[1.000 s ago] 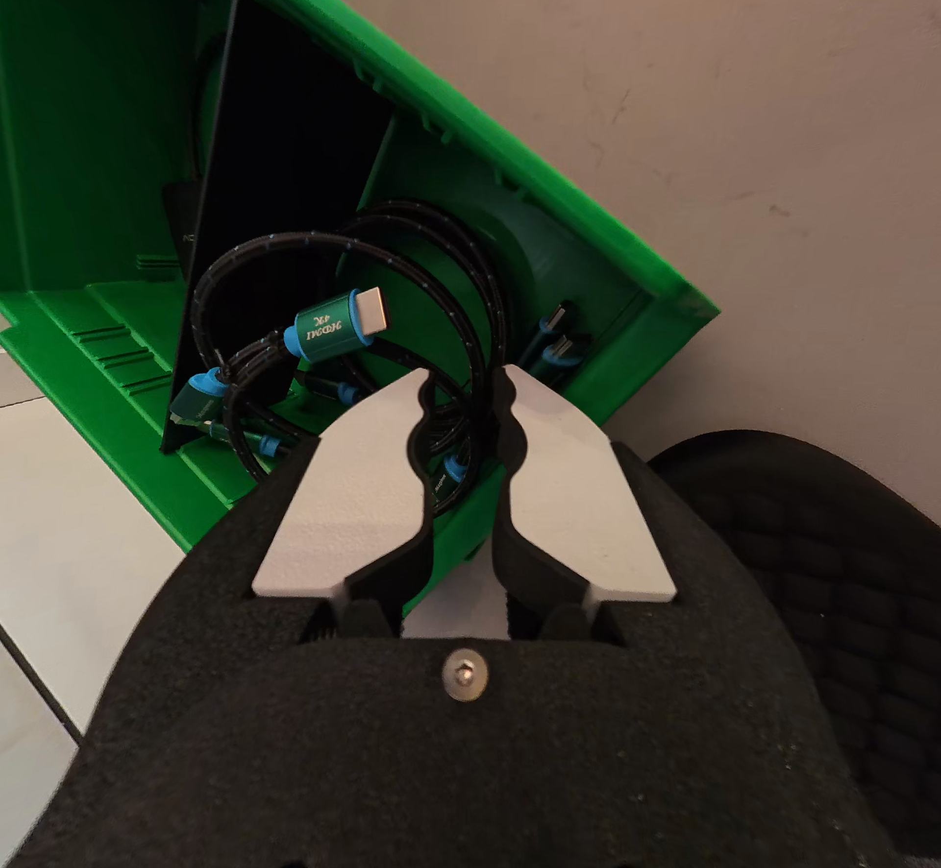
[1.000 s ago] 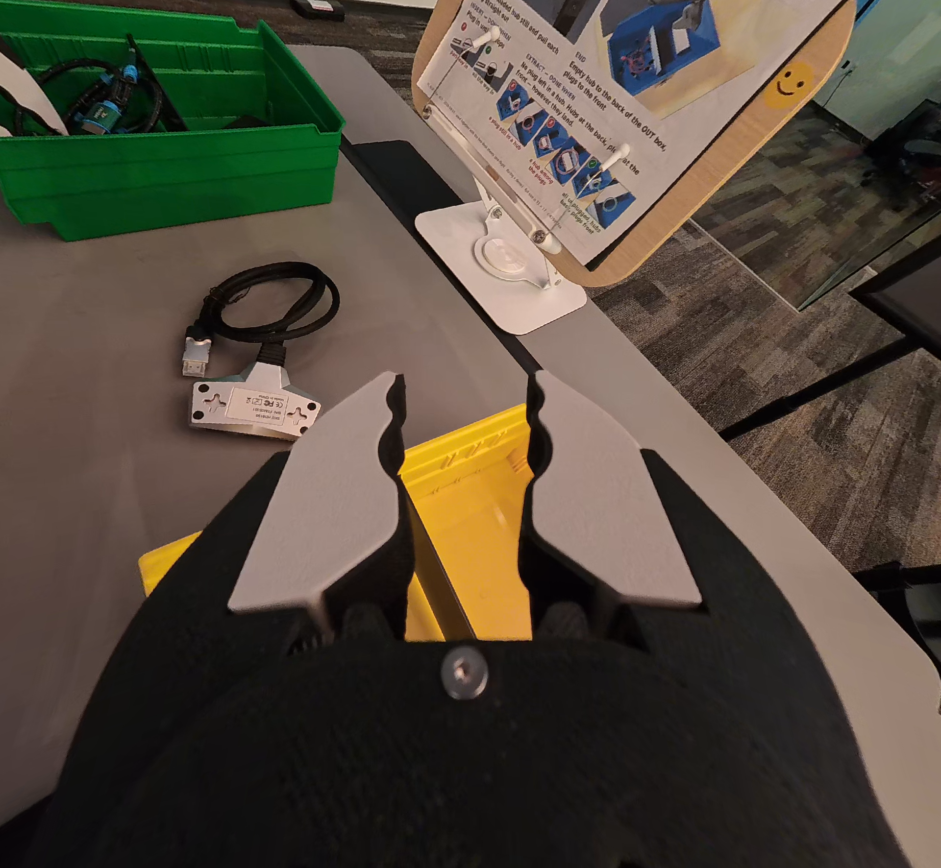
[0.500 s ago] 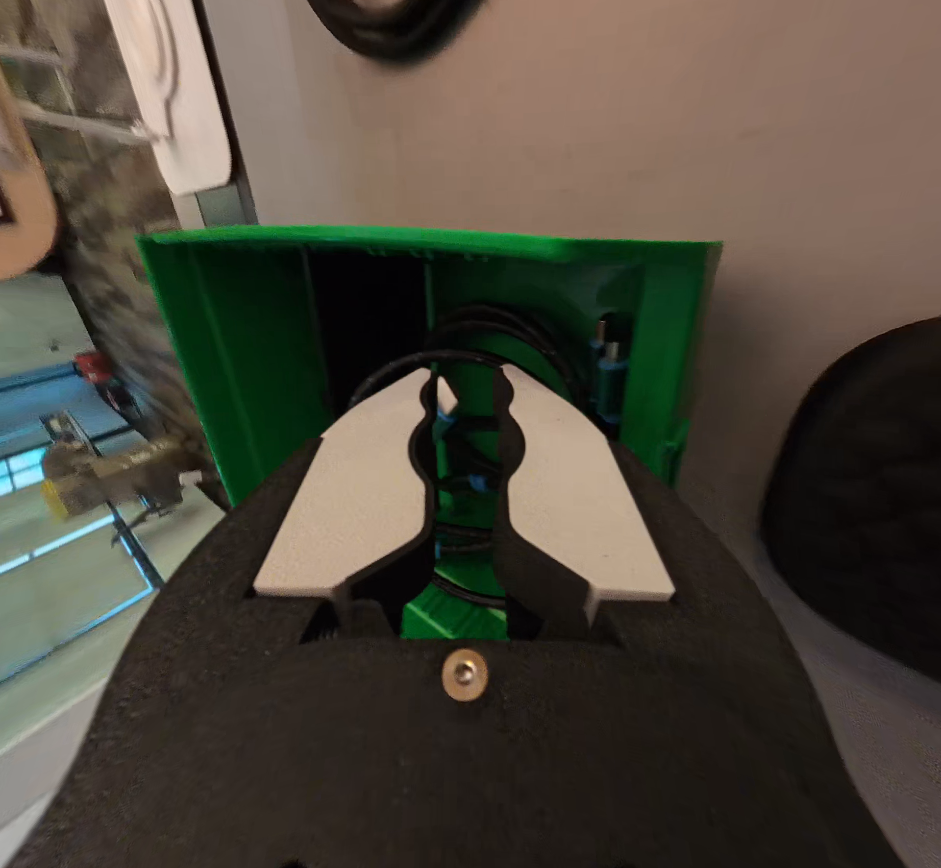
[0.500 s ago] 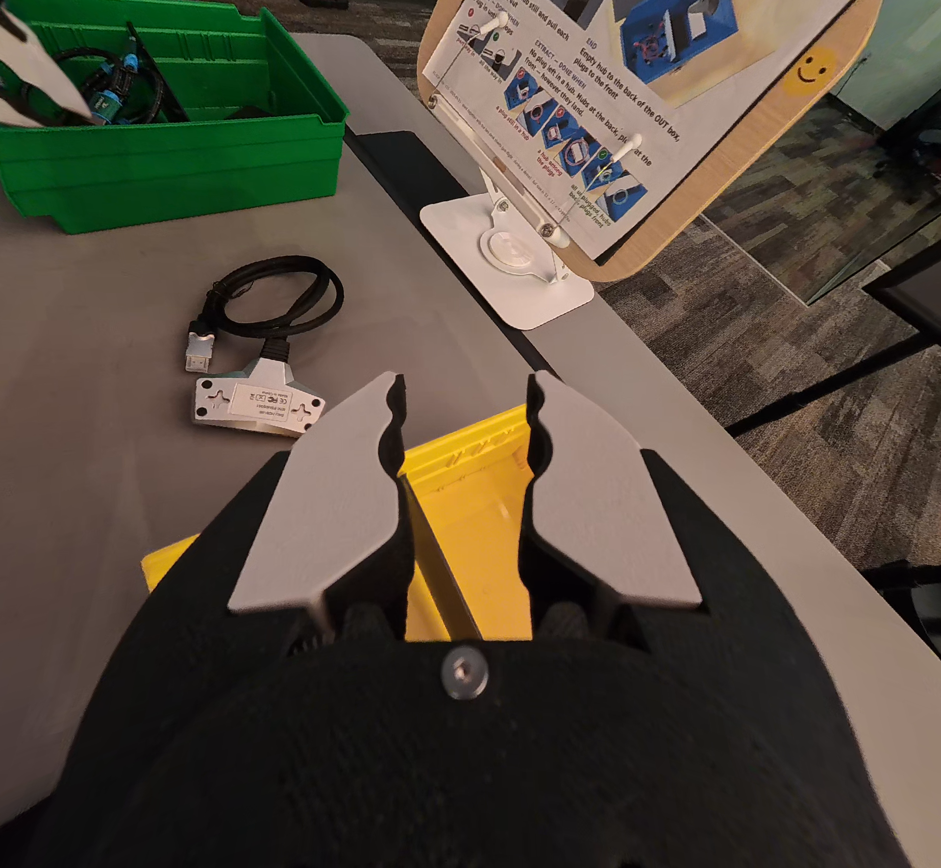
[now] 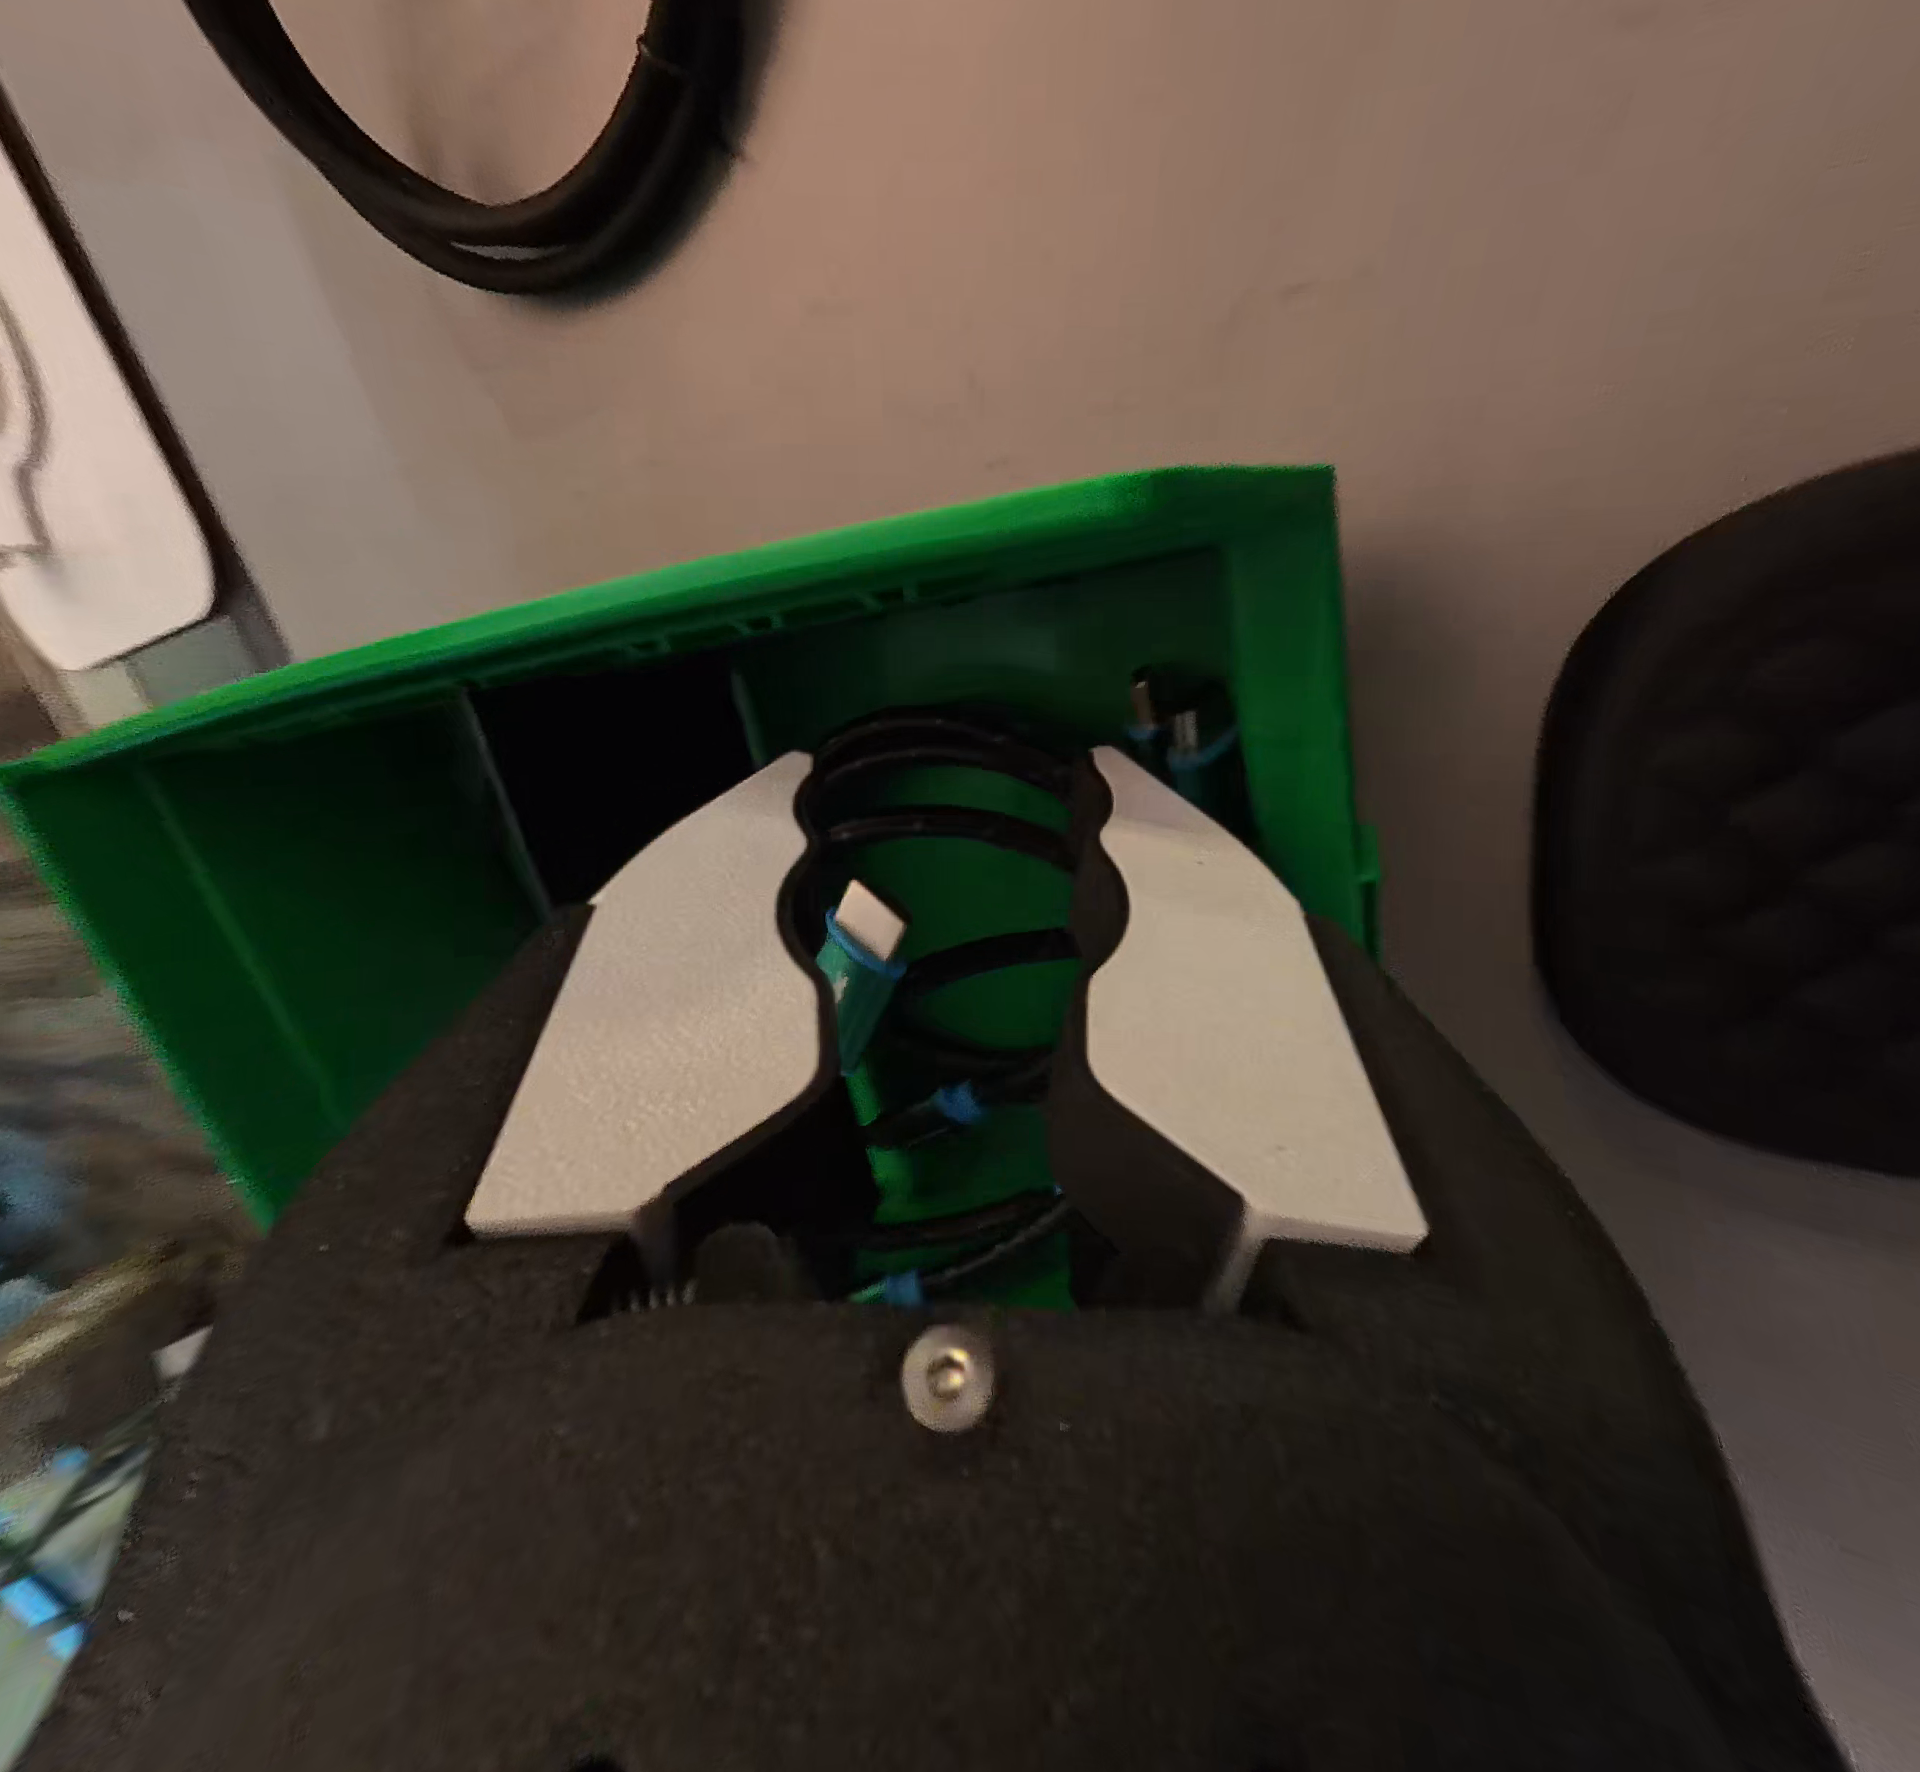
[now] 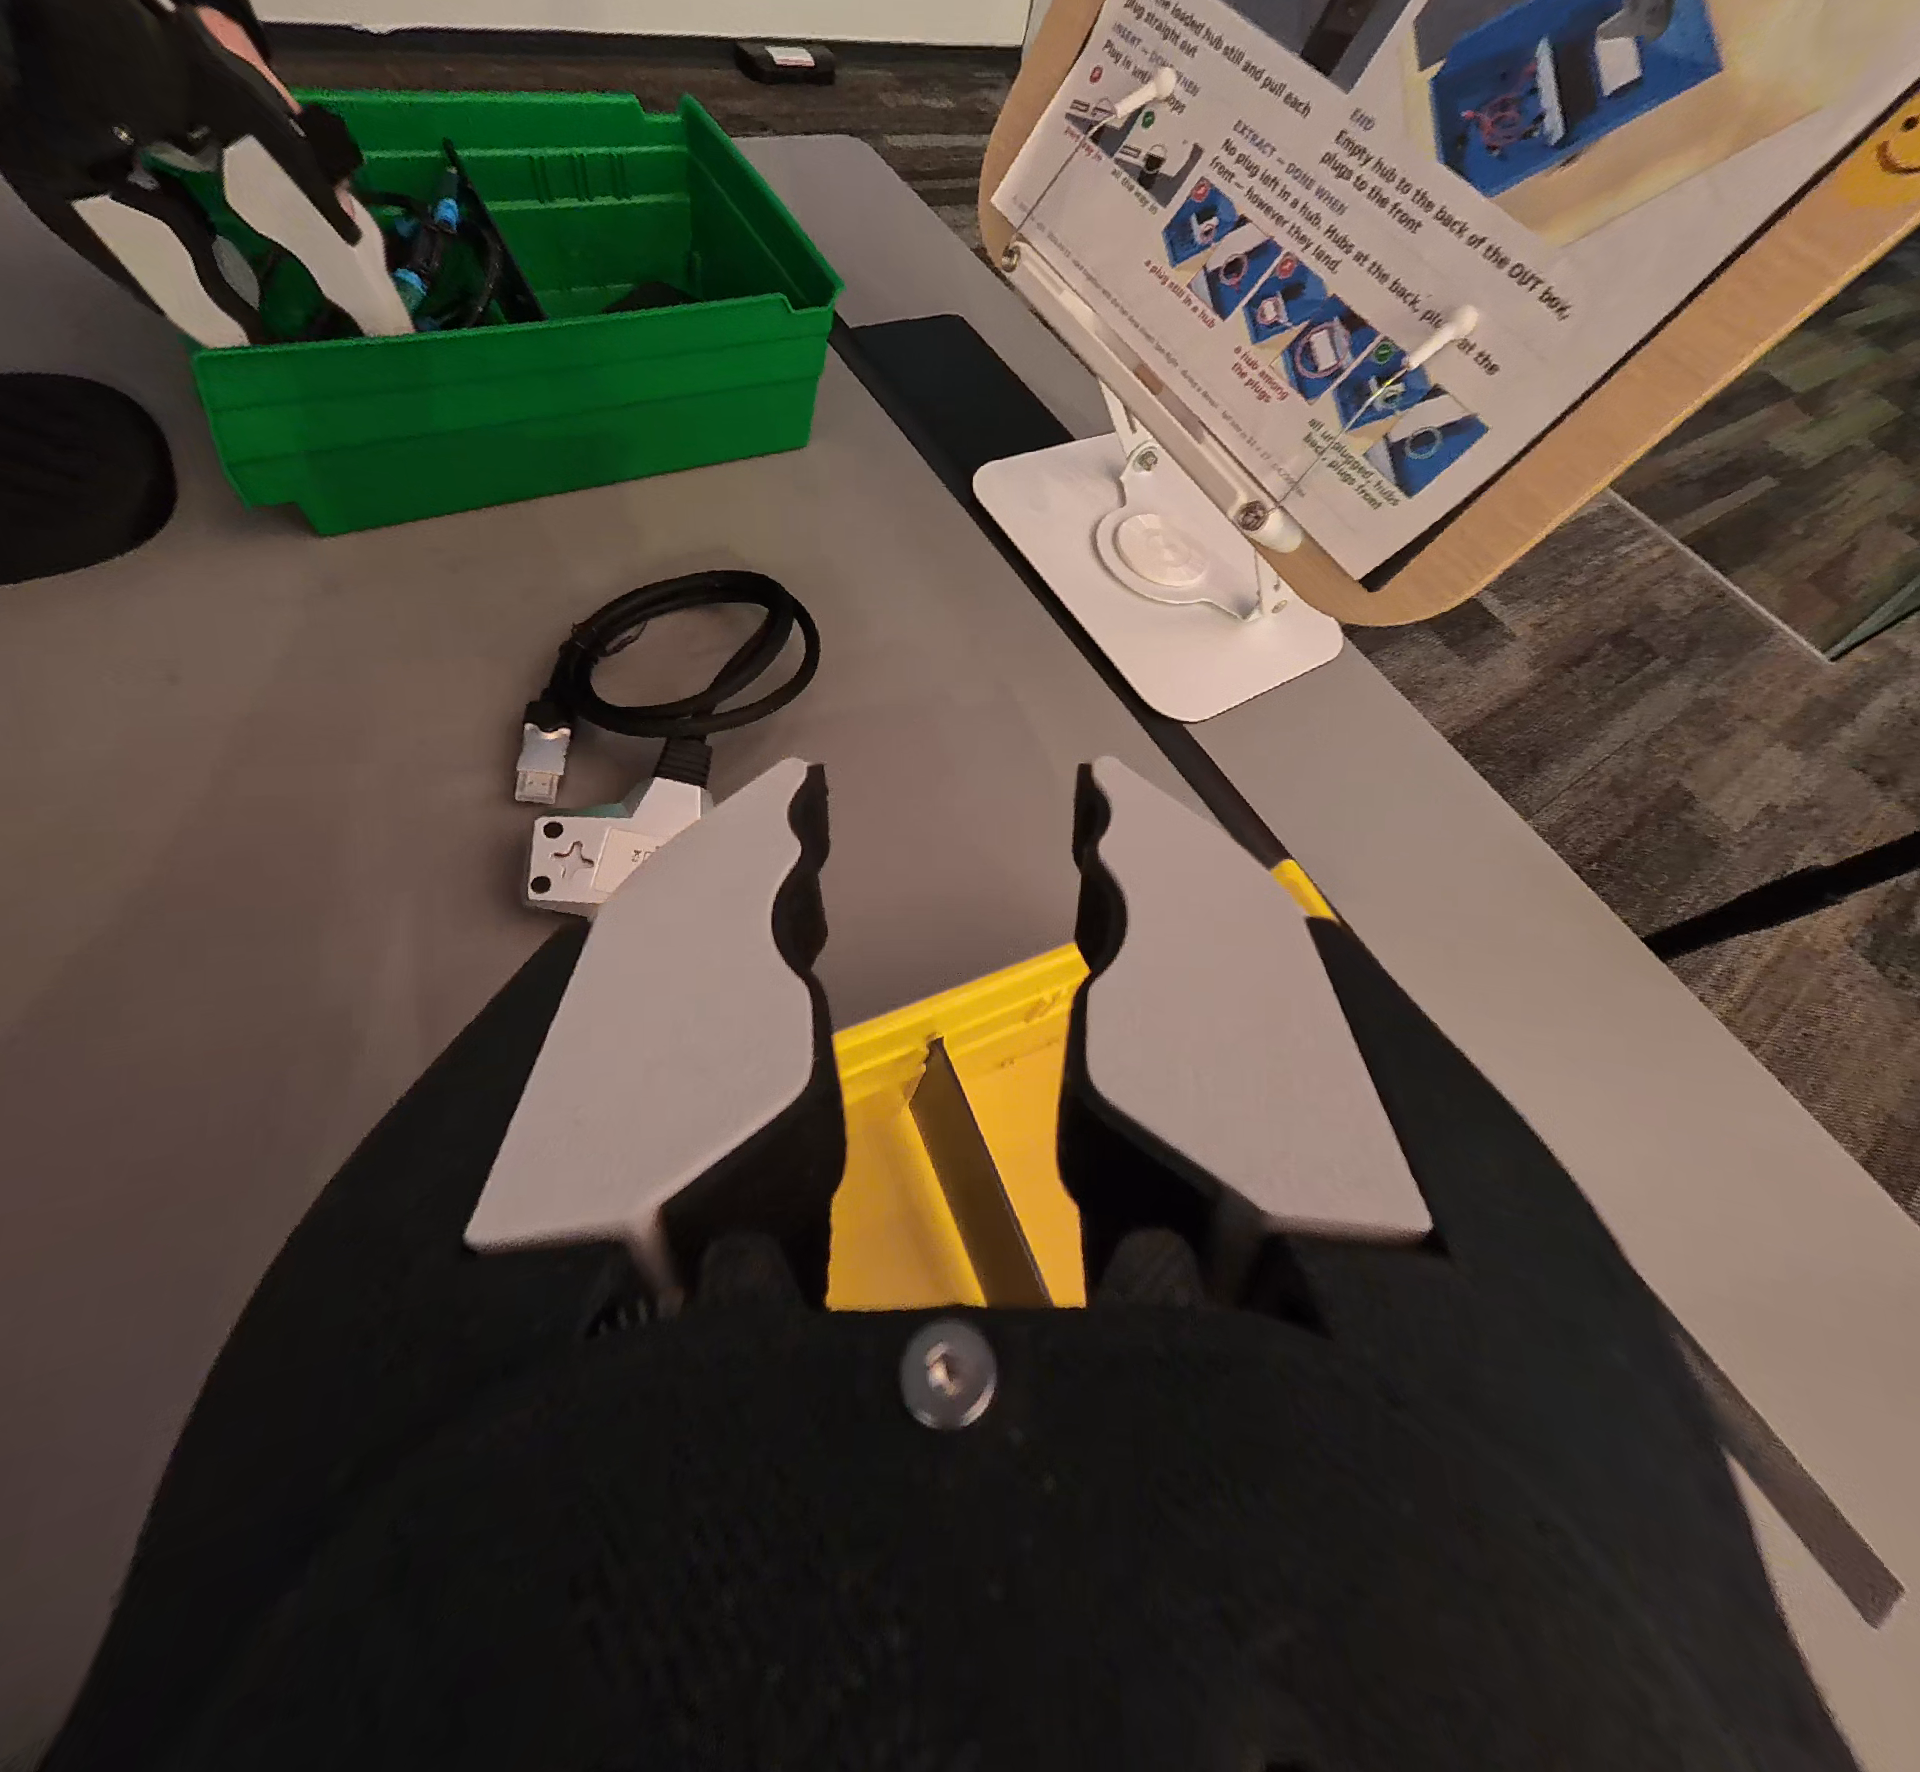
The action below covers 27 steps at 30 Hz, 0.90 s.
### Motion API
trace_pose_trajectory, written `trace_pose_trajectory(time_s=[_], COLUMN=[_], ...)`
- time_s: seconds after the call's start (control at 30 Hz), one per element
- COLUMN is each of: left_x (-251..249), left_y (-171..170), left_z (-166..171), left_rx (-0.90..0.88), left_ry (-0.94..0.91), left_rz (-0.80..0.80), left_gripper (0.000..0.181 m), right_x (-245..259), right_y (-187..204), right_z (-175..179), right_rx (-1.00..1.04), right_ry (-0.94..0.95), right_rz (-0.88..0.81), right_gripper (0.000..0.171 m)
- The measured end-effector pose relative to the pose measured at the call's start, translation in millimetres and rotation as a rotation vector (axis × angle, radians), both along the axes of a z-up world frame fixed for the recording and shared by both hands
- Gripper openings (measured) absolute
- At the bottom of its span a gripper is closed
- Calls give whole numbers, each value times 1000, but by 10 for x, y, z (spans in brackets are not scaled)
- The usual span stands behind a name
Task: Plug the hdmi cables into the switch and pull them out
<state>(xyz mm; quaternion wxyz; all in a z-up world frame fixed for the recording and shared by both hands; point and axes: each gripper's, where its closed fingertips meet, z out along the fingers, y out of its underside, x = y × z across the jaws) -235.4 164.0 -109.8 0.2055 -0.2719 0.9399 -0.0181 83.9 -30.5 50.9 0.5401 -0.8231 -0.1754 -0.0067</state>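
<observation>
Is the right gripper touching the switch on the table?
Apart. In the right wrist view the right gripper hangs open above the table and the yellow bin; the switch lies flat beyond its left finger.

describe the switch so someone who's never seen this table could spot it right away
On the grey table, look between the green bin and the yellow bin. The switch is the small silver block trailing a coiled black cable, the only loose item there.

Even indoor light, blurred edges
</observation>
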Motion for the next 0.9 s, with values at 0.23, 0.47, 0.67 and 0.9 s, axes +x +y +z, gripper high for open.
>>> trace_pose_trajectory(time_s=[0.23, 0.47, 0.67, 0.9], left_x=[-83, -204, -523, -626], left_y=[77, 23, 248, 345], left_z=[-105, 95, -42, -215], left_rx=[-26, -152, -104, -110], left_ry=[1, -16, 102, 161], left_rz=[16, 87, 175, 273], left_gripper=[42, 26, 21, 15], right_x=[-2, 15, 13, -35], right_y=[58, 55, 73, 102], right_z=[-127, -147, -183, -268], right_rx=[-47, -52, -64, -98], right_ry=[1, 10, 18, 5], right_rz=[12, 16, 22, 42], right_gripper=[45, 45, 45, 45])
